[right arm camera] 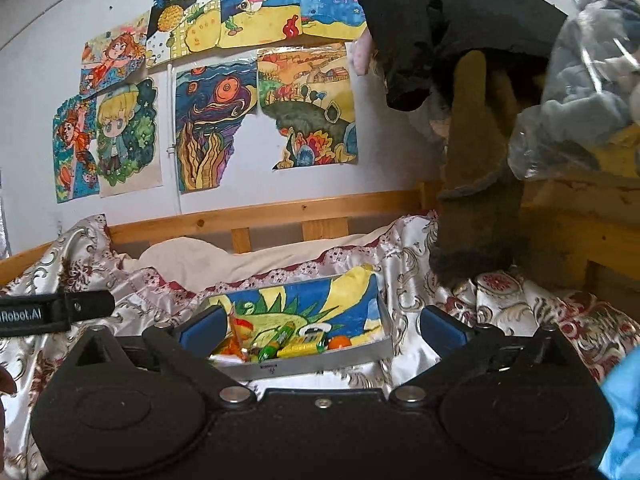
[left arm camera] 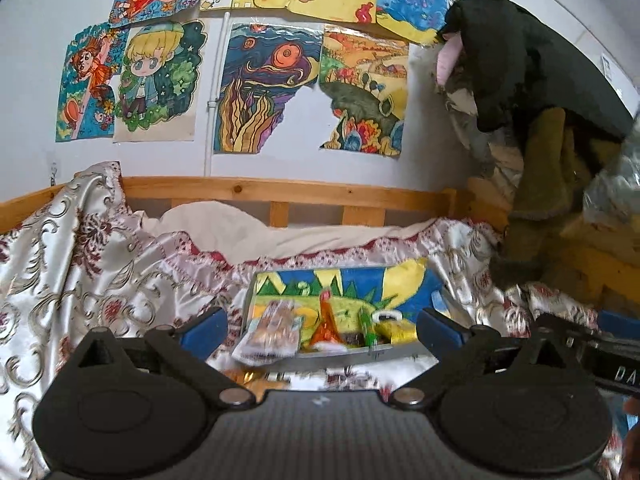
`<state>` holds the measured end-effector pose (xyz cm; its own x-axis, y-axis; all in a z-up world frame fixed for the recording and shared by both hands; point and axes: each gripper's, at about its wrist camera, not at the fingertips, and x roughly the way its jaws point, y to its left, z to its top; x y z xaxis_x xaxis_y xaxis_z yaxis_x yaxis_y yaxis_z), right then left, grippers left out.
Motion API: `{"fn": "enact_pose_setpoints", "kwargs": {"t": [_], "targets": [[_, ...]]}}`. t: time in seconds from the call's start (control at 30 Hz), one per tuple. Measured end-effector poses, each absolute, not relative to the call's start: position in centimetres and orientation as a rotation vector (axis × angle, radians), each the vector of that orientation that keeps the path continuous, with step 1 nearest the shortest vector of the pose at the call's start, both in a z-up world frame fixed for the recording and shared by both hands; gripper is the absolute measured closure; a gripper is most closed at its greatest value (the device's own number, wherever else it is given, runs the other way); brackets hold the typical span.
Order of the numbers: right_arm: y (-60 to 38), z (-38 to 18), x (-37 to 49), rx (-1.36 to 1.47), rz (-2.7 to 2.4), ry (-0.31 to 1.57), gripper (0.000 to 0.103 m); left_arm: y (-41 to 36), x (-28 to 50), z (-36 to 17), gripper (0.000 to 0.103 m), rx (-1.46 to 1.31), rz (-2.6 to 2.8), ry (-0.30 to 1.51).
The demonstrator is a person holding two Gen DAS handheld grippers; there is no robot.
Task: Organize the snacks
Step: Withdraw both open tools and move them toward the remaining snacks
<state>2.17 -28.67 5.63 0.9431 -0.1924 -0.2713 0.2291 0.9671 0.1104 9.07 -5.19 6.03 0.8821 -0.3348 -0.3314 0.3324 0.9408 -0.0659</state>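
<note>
A shallow grey tray point(left arm camera: 340, 358) lined with a colourful drawing lies on the patterned bedspread; it also shows in the right wrist view point(right arm camera: 308, 362). In it lie an orange snack packet point(left arm camera: 326, 326), a green stick packet point(left arm camera: 366, 330), a yellow packet point(left arm camera: 396, 328), and a pale wrapped snack point(left arm camera: 272, 332) hanging over its front left rim. The right wrist view shows the green packet point(right arm camera: 276, 340), the yellow packet point(right arm camera: 306, 346) and a round orange thing point(right arm camera: 340, 342). My left gripper point(left arm camera: 320, 330) is open and empty just before the tray. My right gripper point(right arm camera: 320, 328) is open and empty too.
The satin bedspread point(left arm camera: 100, 280) covers a bed with a wooden rail point(left arm camera: 280, 194) at the wall. Drawings point(left arm camera: 264, 84) hang on the wall. Dark clothes point(left arm camera: 532, 80) and a plastic bag point(right arm camera: 580, 92) hang at the right. The right gripper's body point(left arm camera: 600, 360) is beside my left one.
</note>
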Motion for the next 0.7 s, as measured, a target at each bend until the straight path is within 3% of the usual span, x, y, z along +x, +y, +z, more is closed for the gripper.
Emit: {"fn": "enact_pose_setpoints", "kwargs": {"t": [0.7], "targets": [[-24.3,2.4,-6.3,0.124,-0.145,0.399,0.001,-0.1,1.8,2.6,0.001,0.048,-0.222,0.548]]}}
